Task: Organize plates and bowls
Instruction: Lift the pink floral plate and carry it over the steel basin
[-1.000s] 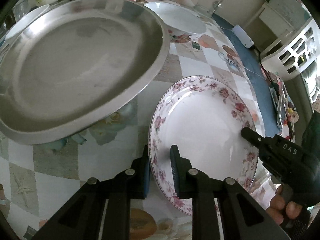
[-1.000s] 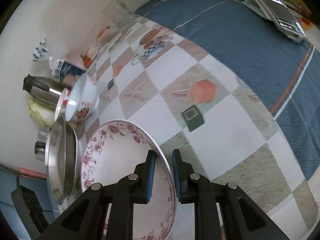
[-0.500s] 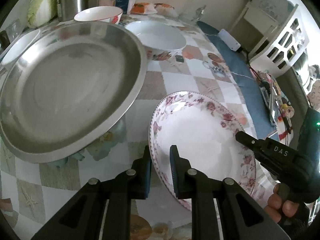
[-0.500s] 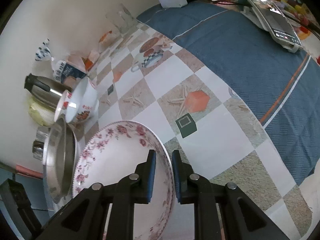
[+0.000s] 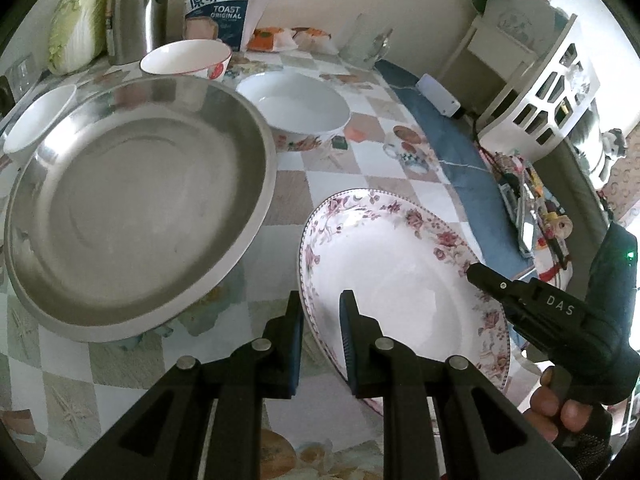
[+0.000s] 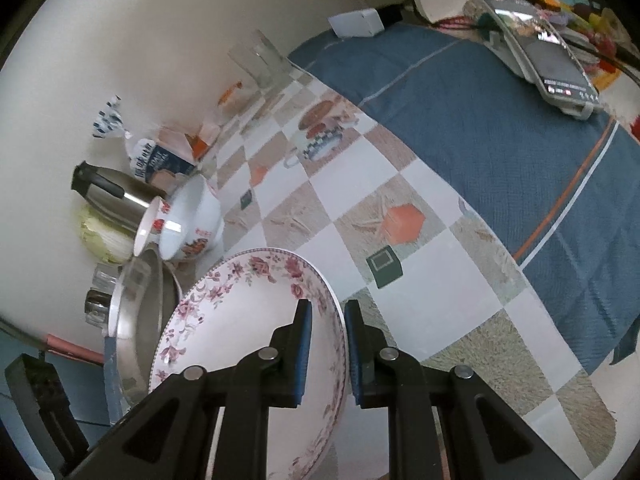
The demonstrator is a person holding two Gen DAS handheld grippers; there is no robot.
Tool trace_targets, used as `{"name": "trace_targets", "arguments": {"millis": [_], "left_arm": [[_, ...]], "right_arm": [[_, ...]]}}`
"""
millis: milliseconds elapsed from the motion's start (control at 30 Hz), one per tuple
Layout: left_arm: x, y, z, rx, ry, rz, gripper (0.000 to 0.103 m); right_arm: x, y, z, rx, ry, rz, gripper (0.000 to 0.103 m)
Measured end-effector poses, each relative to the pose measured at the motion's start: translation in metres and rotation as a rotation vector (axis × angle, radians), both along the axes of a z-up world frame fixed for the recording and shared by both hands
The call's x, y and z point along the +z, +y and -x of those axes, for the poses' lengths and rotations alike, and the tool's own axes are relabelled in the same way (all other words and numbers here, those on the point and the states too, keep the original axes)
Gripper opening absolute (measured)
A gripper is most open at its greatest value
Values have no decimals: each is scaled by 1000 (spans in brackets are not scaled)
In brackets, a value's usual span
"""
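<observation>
A white plate with a pink floral rim [image 5: 400, 280] hangs tilted above the checked tablecloth, held from both sides. My left gripper [image 5: 320, 320] is shut on its near-left rim. In the left wrist view my right gripper [image 5: 480, 276] bites the opposite rim, with a hand behind it. The right wrist view shows that right gripper [image 6: 325, 320] shut on the floral plate [image 6: 240, 312] at its edge. A big steel plate [image 5: 132, 216] lies to the left. Behind it stand a wide white bowl [image 5: 296, 104], a red-rimmed bowl [image 5: 186, 58] and a small white bowl [image 5: 36, 124].
Along the wall stand a steel kettle [image 5: 136, 4], a toast bag [image 5: 218, 8], a cabbage [image 5: 76, 36] and glasses [image 5: 364, 40]. A blue cloth [image 6: 480, 120] covers the table's right side, with a phone [image 6: 552, 56] on it. A white rack [image 5: 540, 92] stands beyond.
Both grippers have risen a little with the floral plate still clamped between them. More of the back wall, the kettle and the toast bag have come into the left wrist view.
</observation>
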State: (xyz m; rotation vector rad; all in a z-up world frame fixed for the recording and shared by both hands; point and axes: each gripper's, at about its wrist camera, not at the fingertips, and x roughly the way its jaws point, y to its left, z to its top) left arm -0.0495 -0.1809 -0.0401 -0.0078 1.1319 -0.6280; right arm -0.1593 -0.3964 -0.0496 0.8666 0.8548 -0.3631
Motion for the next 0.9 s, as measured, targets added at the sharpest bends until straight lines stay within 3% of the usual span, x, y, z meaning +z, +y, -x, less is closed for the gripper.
{"name": "trace_targets", "arguments": {"millis": [433,900], "left_arm": [[36,7,-2,-39,-101,70,18],[56,48,-33,52,-102,173,18]], "right_arm": [[39,7,2,-19,-93,46,18],[89,32,-47,78,-113,152,18]]}}
